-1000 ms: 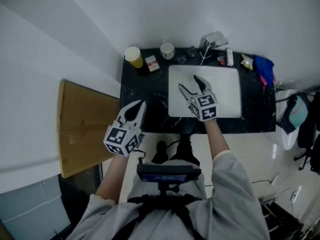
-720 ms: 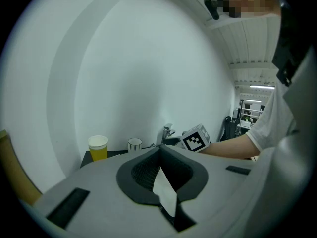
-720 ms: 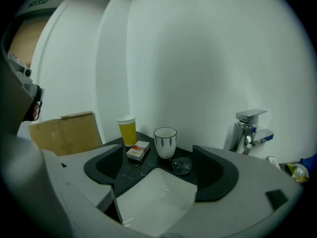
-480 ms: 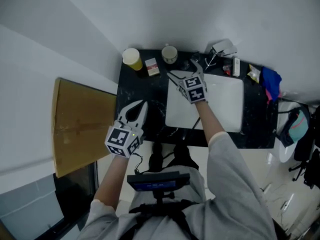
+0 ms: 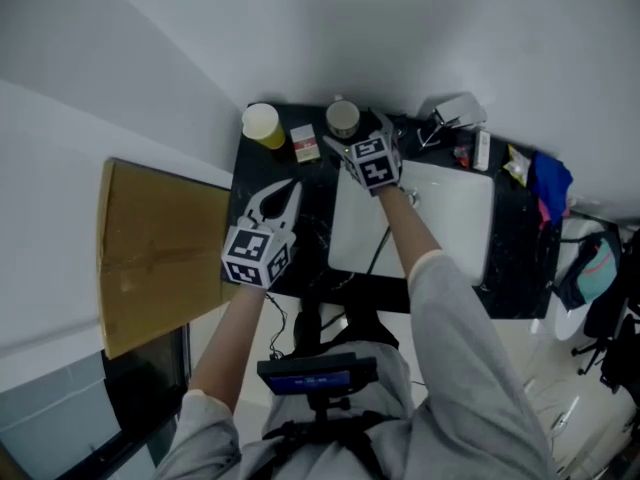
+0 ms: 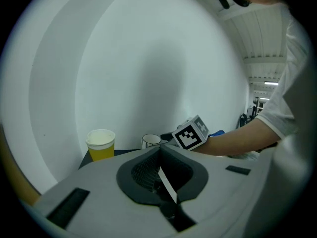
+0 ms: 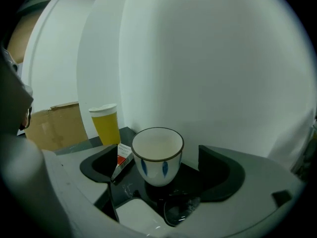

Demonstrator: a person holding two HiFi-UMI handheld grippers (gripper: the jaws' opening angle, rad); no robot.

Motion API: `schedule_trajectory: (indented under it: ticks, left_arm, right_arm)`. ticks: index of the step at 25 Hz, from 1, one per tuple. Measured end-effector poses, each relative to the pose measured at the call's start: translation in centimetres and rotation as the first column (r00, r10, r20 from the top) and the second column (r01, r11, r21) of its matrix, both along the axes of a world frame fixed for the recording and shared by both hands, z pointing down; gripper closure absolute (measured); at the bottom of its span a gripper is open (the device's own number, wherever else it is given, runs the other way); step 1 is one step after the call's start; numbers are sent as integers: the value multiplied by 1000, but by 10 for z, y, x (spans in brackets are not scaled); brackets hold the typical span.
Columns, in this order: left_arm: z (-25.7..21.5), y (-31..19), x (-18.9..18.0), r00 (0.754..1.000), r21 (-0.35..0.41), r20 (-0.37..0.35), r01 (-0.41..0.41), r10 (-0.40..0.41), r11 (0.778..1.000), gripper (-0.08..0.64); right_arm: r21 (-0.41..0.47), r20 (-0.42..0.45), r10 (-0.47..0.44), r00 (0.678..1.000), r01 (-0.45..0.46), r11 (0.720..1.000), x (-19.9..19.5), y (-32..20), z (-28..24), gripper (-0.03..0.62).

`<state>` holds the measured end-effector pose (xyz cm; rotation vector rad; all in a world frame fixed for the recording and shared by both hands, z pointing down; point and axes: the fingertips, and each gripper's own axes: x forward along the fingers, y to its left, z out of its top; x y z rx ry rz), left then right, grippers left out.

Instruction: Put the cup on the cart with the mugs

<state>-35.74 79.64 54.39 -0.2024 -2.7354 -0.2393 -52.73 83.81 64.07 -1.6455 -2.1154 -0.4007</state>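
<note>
Cup [image 7: 157, 155] is the target, and it stands at the back of the black counter [image 5: 258, 173], close to the wall and between the jaws of the right gripper [image 7: 158, 175].

Nearest the person, the left gripper [image 6: 159, 150] hangs over the counter's front left part. Its jaws are pressed together on nothing, and I expect no trouble from it.

Further in, the right gripper's jaws have just been opening and now stand wide on either side of the cup, with a gap on each side. The dangers lie here:

- Closing off-centre would let one jaw shove the cup before the other arrives, sliding it or tipping it toward the wall.
- The glazed sides narrow toward the foot, so a low or weak grip could let the cup slip.
- A small packet [image 7: 121, 157] lies just beside the cup on the left, and the left jaw could catch it.
- Beyond that, a yellow cup [image 7: 105, 124] could be knocked by a wide swing during the lift.

No cart shows in any view (so the carry cannot be judged).

The cup stands upright with its mouth up and its long axis vertical. No handle is visible, so no side faces anywhere in particular.
</note>
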Motion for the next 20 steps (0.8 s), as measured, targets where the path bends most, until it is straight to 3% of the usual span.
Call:
schedule_trajectory:
  ticks: [9,18,20]
  left_arm:
    - [22,20,-38,1000,-7,-17,15,-15,1000,560]
    - [26,24,-39,1000,-11,-19,23,-24,1000,560]
    - [30,26,-37,999,-9,-22,28,-28,1000,560]
  right_arm:
    - [13,-6,-26,1000,26,1000,-5,25,14,92]
    - [30,35,-34,999,32,999,-7,36,17,94]
    - [34,53,-31,998,29,999,-8,37,16,190]
